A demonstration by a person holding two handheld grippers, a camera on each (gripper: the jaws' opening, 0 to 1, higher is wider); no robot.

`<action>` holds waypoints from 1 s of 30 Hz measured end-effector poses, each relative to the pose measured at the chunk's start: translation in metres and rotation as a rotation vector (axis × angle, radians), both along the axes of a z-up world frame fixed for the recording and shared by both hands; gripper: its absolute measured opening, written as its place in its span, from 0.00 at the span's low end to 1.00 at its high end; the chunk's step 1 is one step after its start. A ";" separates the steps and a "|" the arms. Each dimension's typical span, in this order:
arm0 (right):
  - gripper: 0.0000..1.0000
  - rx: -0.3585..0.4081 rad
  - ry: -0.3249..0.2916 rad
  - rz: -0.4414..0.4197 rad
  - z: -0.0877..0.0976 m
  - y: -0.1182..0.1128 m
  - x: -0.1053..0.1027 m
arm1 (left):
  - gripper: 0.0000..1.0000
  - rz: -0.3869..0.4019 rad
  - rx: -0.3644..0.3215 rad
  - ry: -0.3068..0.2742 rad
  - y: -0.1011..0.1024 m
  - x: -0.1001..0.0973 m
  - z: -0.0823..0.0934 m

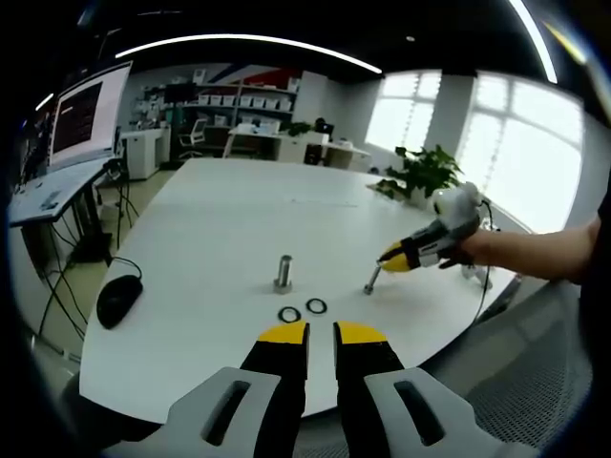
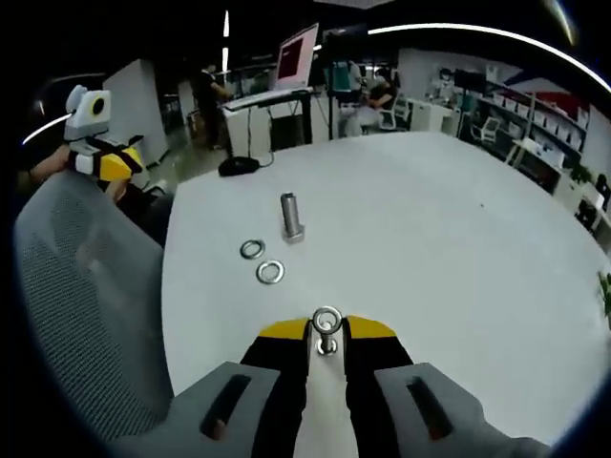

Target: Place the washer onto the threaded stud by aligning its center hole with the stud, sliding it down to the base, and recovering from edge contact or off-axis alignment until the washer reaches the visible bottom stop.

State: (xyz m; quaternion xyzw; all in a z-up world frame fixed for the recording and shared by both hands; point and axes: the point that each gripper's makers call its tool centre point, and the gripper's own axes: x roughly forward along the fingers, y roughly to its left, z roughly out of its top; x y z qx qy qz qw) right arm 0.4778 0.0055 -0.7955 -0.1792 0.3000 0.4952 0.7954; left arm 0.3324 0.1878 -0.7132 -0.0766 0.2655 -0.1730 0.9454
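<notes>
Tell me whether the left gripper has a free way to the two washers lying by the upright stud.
Probably yes. The left gripper sits back from the two washers, with bare table between. The upright stud stands behind them, and the right gripper is off to the side with its eye bolt.

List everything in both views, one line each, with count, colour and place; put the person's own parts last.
Table: one, white, under everything.
Stud: one, metal, upright mid-table.
Washers: two, metal, flat beside the stud.
Eye bolt: one, metal, between the right tool's jaws.
Mouse: one, black, near the table edge.
Plant: one, green, far edge.
Chair: one, grey mesh, beside the table.
Left tool: yellow-tipped, jaws slightly apart, empty.
Right tool: yellow-tipped, closed on the eye bolt.
</notes>
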 end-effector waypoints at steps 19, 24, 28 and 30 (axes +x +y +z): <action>0.15 -0.058 -0.029 0.033 -0.008 0.001 -0.003 | 0.07 0.001 0.001 0.001 0.000 0.000 0.000; 0.15 -0.057 -0.026 0.028 -0.008 0.000 -0.002 | 0.07 0.001 0.001 0.001 0.000 0.000 -0.001; 0.15 -0.060 -0.023 0.028 -0.010 -0.001 -0.002 | 0.07 0.001 0.001 0.002 0.000 0.000 -0.001; 0.15 -0.062 -0.021 0.028 -0.011 -0.001 -0.003 | 0.07 0.001 0.001 0.001 0.000 0.001 -0.001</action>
